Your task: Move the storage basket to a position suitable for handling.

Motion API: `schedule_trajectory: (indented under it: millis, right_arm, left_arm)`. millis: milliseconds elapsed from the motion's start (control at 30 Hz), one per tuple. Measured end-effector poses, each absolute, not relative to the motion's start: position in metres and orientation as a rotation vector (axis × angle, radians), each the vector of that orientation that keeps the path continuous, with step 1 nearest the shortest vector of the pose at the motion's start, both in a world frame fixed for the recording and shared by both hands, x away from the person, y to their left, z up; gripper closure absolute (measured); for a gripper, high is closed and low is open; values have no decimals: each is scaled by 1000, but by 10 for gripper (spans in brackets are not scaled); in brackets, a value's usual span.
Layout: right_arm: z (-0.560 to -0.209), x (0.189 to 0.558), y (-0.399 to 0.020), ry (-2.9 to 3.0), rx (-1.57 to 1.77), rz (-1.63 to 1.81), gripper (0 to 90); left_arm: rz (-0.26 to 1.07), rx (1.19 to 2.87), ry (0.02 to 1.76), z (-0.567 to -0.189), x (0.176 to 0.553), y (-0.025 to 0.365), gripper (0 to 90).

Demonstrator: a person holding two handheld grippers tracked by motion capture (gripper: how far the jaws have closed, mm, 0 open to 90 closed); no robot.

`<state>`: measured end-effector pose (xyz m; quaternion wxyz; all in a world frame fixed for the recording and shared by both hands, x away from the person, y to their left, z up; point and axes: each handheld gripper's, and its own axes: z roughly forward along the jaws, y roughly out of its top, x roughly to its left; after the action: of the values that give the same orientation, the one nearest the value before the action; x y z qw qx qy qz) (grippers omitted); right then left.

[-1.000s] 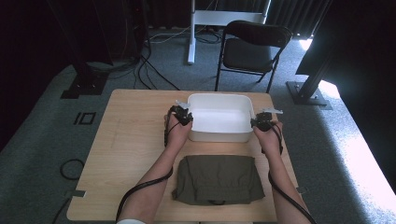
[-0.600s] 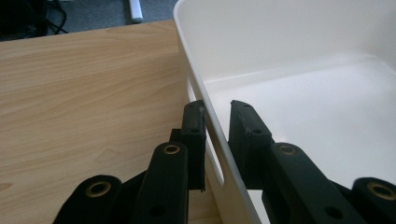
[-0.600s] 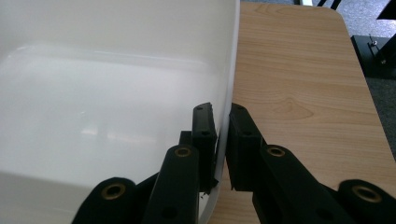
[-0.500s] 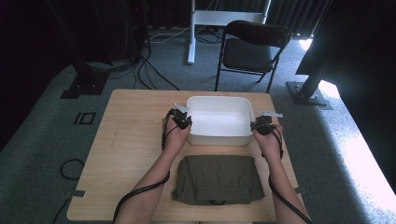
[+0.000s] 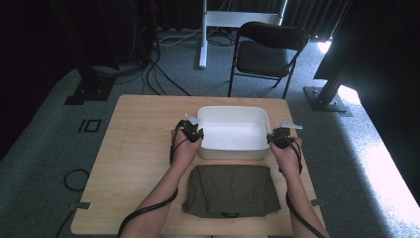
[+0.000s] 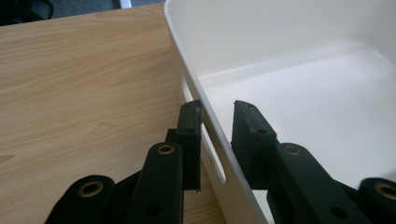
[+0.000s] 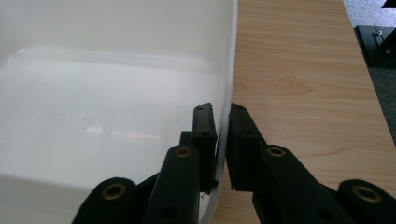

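A white plastic tub (image 5: pixel 233 113) stands empty at the middle of the wooden table (image 5: pixel 143 129). My left gripper (image 5: pixel 192 130) is at the tub's left rim. In the left gripper view, the left gripper (image 6: pixel 217 109) straddles the tub (image 6: pixel 303 70) wall above a handle slot: the outer jaw touches it, the inner stands slightly off. My right gripper (image 5: pixel 278 136) holds the right rim. In the right gripper view, the right gripper (image 7: pixel 222 109) is shut on the tub (image 7: pixel 93 93) wall. A folded olive-green garment (image 5: pixel 230 191) lies just in front of the tub.
A black folding chair (image 5: pixel 270 49) stands on the carpet beyond the table's far edge. Cables and stand bases lie on the floor at the back left. Bare tabletop stretches to the left of the tub.
Both grippers and the tub have shifted a little toward the near side of the table. The garment has stayed put.
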<state>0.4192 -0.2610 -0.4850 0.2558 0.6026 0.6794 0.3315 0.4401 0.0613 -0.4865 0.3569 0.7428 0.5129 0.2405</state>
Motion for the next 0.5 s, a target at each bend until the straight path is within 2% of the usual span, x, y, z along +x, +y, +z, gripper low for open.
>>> schedule_trajectory:
  millis: [100,167,233,367,433,500]
  right_arm:
    - [-484,420,-262,1851,1617,914,759]
    - [-482,421,-262,1863,1599,942,707]
    - [-480,422,-262,1874,1579,941,654]
    - [-477,425,-260,1903,1503,981,455]
    - [-476,425,-258,1904,1482,999,321]
    - [-475,425,-256,1869,1447,995,164]
  left_arm:
    - [573,1904,1319,-486,442,63,708]
    - [534,1860,1306,-485,443,65,534]
    - [536,1879,1261,-483,444,65,467]
    - [471,1836,1213,-480,447,67,335]
    - [550,1849,1161,-477,447,68,282]
    - [585,1823,1170,-474,447,70,270]
